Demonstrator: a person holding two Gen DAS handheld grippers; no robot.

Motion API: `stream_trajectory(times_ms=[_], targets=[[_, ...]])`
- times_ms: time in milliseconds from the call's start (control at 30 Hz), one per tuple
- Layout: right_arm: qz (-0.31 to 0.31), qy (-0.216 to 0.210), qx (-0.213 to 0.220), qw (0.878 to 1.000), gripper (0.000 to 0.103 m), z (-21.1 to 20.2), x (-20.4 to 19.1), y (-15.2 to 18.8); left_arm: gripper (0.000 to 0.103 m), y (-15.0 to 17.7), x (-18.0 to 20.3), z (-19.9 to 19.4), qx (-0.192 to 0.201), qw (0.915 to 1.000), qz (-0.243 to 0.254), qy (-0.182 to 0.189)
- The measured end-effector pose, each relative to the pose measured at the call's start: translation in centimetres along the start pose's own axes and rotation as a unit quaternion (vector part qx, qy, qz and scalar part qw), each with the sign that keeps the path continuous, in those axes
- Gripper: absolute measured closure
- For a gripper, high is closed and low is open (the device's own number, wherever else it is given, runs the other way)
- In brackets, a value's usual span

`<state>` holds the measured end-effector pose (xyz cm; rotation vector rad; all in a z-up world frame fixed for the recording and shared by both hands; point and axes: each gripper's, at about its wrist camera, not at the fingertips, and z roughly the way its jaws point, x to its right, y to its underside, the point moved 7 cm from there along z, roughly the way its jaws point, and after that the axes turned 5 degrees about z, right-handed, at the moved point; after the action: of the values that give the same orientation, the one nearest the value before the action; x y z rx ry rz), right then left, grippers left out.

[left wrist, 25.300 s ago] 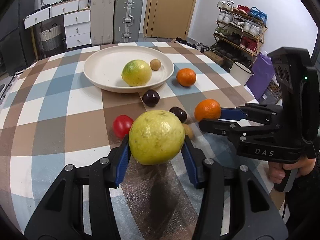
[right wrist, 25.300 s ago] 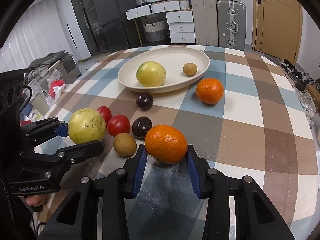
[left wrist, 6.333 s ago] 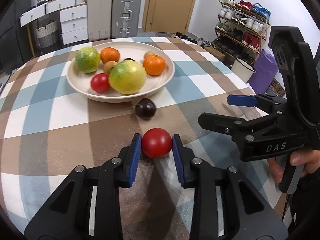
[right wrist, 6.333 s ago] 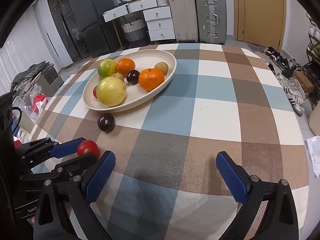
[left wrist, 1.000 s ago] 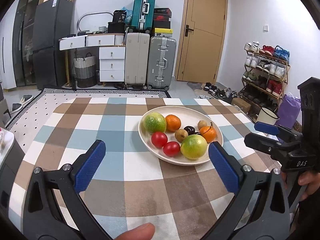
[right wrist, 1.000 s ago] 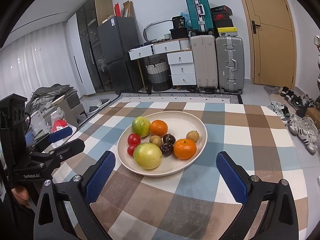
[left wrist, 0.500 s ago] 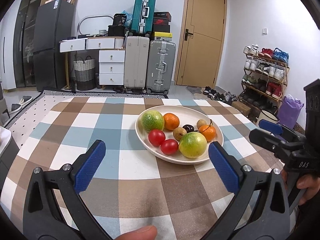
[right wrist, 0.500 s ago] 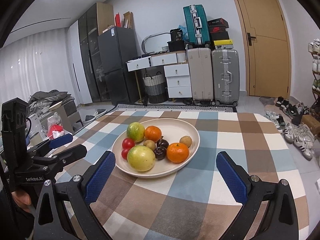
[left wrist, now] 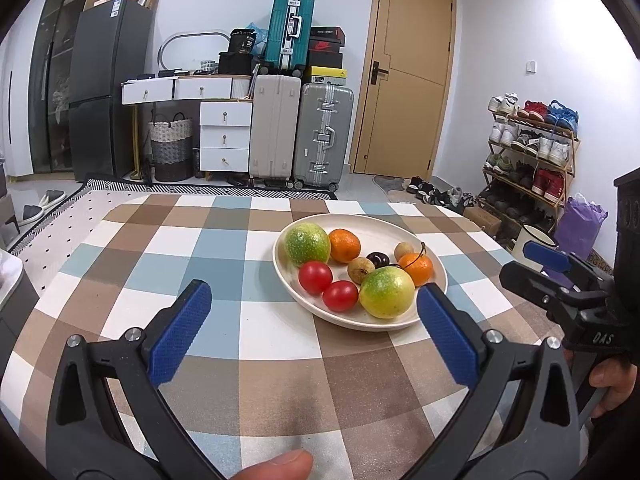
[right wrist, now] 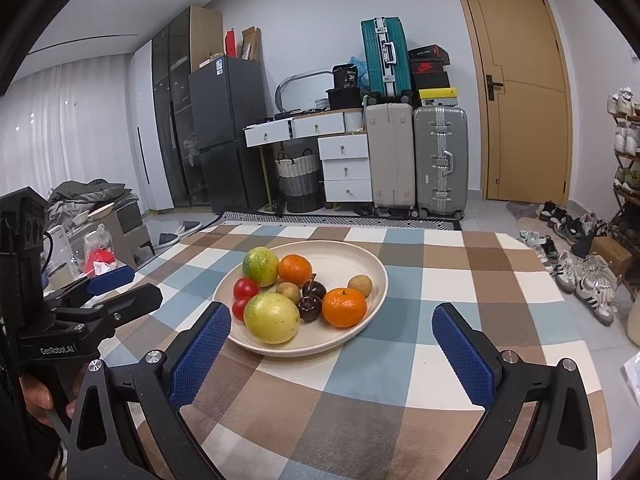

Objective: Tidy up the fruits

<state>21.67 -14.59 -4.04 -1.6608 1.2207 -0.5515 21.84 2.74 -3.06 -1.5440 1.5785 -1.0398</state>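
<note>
A cream plate (left wrist: 400,236) (right wrist: 352,252) on the checked table holds all the fruit: two yellow-green fruits (left wrist: 386,293) (right wrist: 271,318), two oranges (left wrist: 344,245) (right wrist: 344,307), two red tomatoes (left wrist: 315,277) (right wrist: 245,288), dark plums (right wrist: 310,306) and small brown fruits (right wrist: 359,283). My left gripper (left wrist: 314,334) is open and empty, held back from the plate above the table. My right gripper (right wrist: 330,348) is open and empty, also short of the plate. Each gripper shows in the other's view, the right (left wrist: 560,280) and the left (right wrist: 108,292).
The checked tablecloth (left wrist: 160,248) surrounds the plate. Beyond the table stand suitcases (left wrist: 324,136), white drawers (left wrist: 224,136), a fridge (left wrist: 108,88), a door (left wrist: 404,96) and a shoe rack (left wrist: 532,160). A thumb (left wrist: 276,466) shows at the bottom edge.
Both grippers have drawn slightly back and up from the plate over the last second. Earlier the loose fruit lay on the table; now it all lies in the plate.
</note>
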Motion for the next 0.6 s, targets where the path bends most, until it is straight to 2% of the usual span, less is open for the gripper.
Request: stream_trajectory(times_ms=[233,600], targets=[[-0.047,0.007,-0.002,0.999,0.0,0.2,-1.8,0.4,0.0,0.0,0.0,0.0,0.001,1.0,-0.002,0.0],[-0.03,0.003,0.0,1.0,0.0,0.2,-1.4,0.3,0.0,-0.1,-0.2,0.0,0.003,1.0,0.0,0.0]])
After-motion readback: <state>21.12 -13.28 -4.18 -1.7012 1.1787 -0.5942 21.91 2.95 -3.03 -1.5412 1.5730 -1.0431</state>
